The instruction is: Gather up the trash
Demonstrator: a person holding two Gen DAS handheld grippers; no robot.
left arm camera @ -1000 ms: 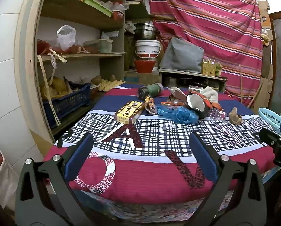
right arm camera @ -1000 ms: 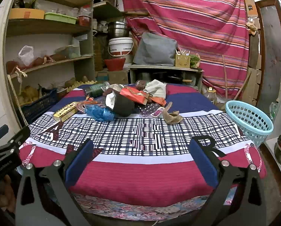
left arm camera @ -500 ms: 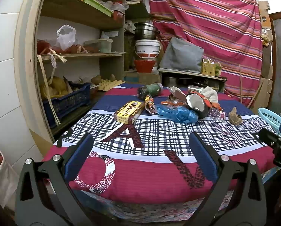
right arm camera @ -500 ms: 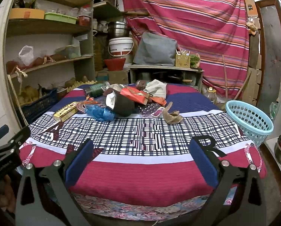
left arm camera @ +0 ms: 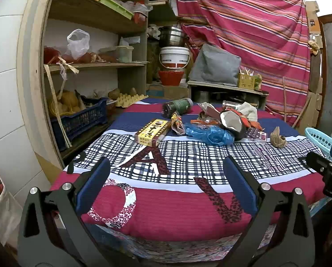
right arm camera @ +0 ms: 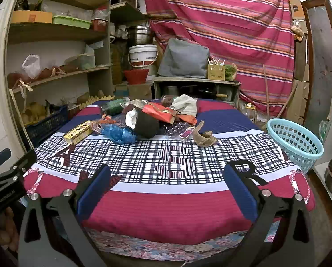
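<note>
Step in hand: the start of collecting — nothing is gripped and no piece of trash has gone into the light blue basket (right arm camera: 296,141), which looks empty as far as its inside shows.
Left hand-held gripper (left arm camera: 166,182): fingers spread wide, nothing between them, hanging over the near red band of the cloth-covered desk (left arm camera: 166,209), well short of the trash.
Right hand-held gripper (right arm camera: 166,182): likewise spread and empty, over the same near edge, on the basket's side.
Trash pile (right arm camera: 143,120): heaped toward the far middle of the desk, well apart from the basket and on the side away from it.
Pieces in the pile: a yellow carton (left arm camera: 152,132) farthest from the basket; a crumpled blue plastic bag (left arm camera: 209,134) next; a dark paper cup (right arm camera: 144,122) on its side; a red wrapper (right arm camera: 161,112); a dark bottle (left arm camera: 178,106) lying behind; a blister pack (right arm camera: 186,132); and a brown crumpled scrap (right arm camera: 204,136) nearest the basket.
Basket: at the desk's corner, beside the desk rather than on it, its rim tilted toward the pile.
Next move calls for: reaching forward across the checked cloth to one loose outer piece — I judge the brown scrap the easy first pick for the right hand-held gripper, the carton for the left.
Care needed: the bag and wrapper are soft and overlap, so a closing pinch may drag their neighbours.
</note>
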